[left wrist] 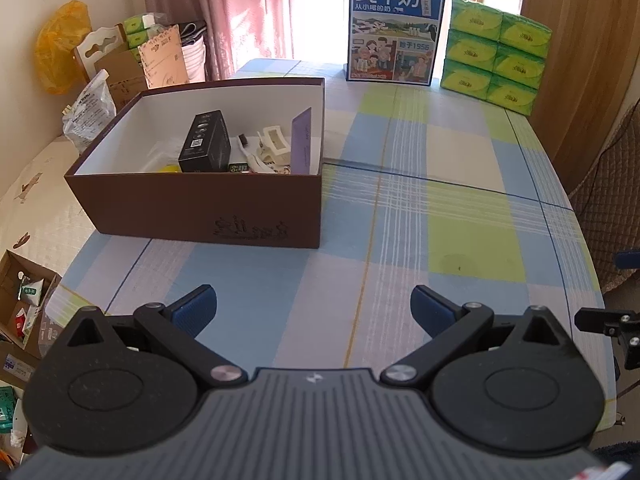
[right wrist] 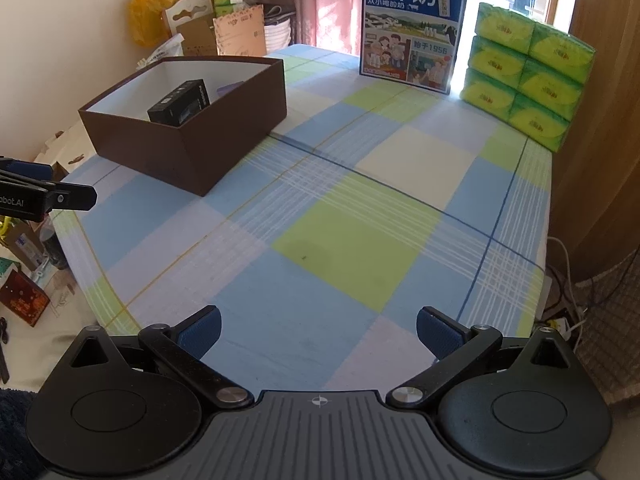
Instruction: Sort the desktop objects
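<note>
Both grippers, left [left wrist: 314, 308] and right [right wrist: 319, 330], hover with fingers spread, empty. Checked-cloth table [right wrist: 344, 236] bare; small items sit inside brown cardboard box [left wrist: 192, 210]. Sorting looks finished: best retreat without nudging it.

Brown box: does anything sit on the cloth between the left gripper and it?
Nothing visible does. The left gripper is open over bare checked tablecloth, and the brown box stands ahead to its left with only cloth before it.

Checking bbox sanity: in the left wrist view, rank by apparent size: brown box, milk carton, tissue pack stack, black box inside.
1. brown box, clearly largest, though it is also nearest.
2/3. milk carton and tissue pack stack: look about alike, not ranked.
4. black box, smallest.
</note>
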`<action>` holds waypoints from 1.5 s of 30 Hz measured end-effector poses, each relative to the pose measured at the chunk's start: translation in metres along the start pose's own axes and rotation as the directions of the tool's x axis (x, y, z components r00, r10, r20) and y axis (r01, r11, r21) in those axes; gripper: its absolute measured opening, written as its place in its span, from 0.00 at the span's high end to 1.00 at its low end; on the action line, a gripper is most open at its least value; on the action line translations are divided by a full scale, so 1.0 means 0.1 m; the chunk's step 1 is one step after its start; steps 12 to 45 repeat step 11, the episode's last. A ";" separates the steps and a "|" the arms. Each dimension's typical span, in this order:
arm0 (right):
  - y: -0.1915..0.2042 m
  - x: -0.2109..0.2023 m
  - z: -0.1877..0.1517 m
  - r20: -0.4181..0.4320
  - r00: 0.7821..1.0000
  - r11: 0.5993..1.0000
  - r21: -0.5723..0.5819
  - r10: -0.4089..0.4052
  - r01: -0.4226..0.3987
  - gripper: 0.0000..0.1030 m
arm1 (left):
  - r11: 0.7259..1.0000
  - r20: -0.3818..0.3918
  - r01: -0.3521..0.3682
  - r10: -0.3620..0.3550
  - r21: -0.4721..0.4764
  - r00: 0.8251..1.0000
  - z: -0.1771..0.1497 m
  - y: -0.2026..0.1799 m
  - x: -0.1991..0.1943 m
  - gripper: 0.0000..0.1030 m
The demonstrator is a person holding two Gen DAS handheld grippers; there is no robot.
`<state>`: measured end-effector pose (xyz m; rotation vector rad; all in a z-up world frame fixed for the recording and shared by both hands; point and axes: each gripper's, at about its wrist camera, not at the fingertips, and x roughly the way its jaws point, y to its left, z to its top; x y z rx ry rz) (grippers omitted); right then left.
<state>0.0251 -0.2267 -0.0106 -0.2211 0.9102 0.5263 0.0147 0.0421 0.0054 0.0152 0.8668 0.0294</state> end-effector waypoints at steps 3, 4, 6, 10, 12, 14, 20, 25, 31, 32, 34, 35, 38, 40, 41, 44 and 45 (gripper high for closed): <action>0.00 0.02 0.01 -0.004 1.000 1.000 0.001 0.000 0.000 0.02 | 1.000 -0.003 0.002 -0.002 -0.004 1.000 0.01 -0.01 0.02 0.01; -0.01 0.02 0.01 -0.005 1.000 1.000 0.001 0.000 0.000 0.02 | 1.000 -0.004 0.002 -0.002 -0.003 1.000 0.02 -0.01 0.02 0.01; -0.01 0.03 0.02 -0.006 1.000 1.000 0.001 0.000 0.000 0.02 | 1.000 -0.005 0.003 -0.003 -0.002 1.000 0.03 -0.01 0.03 0.01; 0.00 0.06 0.03 -0.006 1.000 1.000 -0.003 0.006 -0.006 0.02 | 1.000 -0.003 0.005 -0.005 0.004 1.000 0.03 -0.02 0.04 0.01; 0.00 0.07 0.04 -0.006 1.000 1.000 -0.004 0.009 -0.009 0.02 | 1.000 -0.003 0.005 -0.005 0.004 1.000 0.03 -0.02 0.04 0.01; 0.00 0.07 0.04 -0.006 1.000 1.000 -0.004 0.009 -0.009 0.02 | 1.000 -0.003 0.005 -0.005 0.004 1.000 0.03 -0.02 0.04 0.01; 0.00 0.07 0.04 -0.006 1.000 1.000 -0.004 0.009 -0.009 0.02 | 1.000 -0.003 0.005 -0.005 0.004 1.000 0.03 -0.02 0.04 0.01; 0.00 0.07 0.04 -0.006 1.000 1.000 -0.004 0.009 -0.009 0.02 | 1.000 -0.003 0.005 -0.005 0.004 1.000 0.03 -0.02 0.04 0.01; 0.00 0.07 0.04 -0.006 1.000 1.000 -0.004 0.009 -0.009 0.02 | 1.000 -0.003 0.005 -0.005 0.004 1.000 0.03 -0.02 0.04 0.01; 0.00 0.07 0.04 -0.006 1.000 1.000 -0.004 0.009 -0.009 0.02 | 1.000 -0.003 0.005 -0.005 0.004 1.000 0.03 -0.02 0.04 0.01; 0.00 0.07 0.04 -0.006 1.000 1.000 -0.004 0.009 -0.009 0.02 | 1.000 -0.003 0.005 -0.005 0.004 1.000 0.03 -0.02 0.04 0.01; 0.00 0.07 0.04 -0.006 1.000 1.000 -0.004 0.009 -0.009 0.02 | 1.000 -0.003 0.005 -0.005 0.004 1.000 0.03 -0.02 0.04 0.01; 0.00 0.07 0.04 -0.006 1.000 1.000 -0.004 0.009 -0.009 0.02 | 1.000 -0.003 0.005 -0.005 0.004 1.000 0.03 -0.02 0.04 0.01; 0.00 0.07 0.04 -0.006 1.000 1.000 -0.004 0.009 -0.009 0.02 | 1.000 -0.003 0.005 -0.005 0.004 1.000 0.03 -0.02 0.04 0.01; 0.00 0.07 0.04 -0.006 1.000 1.000 -0.004 0.009 -0.009 0.02 | 1.000 -0.003 0.005 -0.005 0.004 1.000 0.03 -0.02 0.04 0.01; 0.00 0.07 0.04 -0.006 1.000 1.000 -0.004 0.009 -0.009 0.02 | 1.000 -0.003 0.005 -0.005 0.004 1.000 0.03 -0.02 0.04 0.01; 0.00 0.07 0.04 -0.006 1.000 1.000 -0.004 0.009 -0.009 0.02 | 1.000 -0.003 0.005 -0.005 0.004 1.000 0.03 -0.02 0.04 0.01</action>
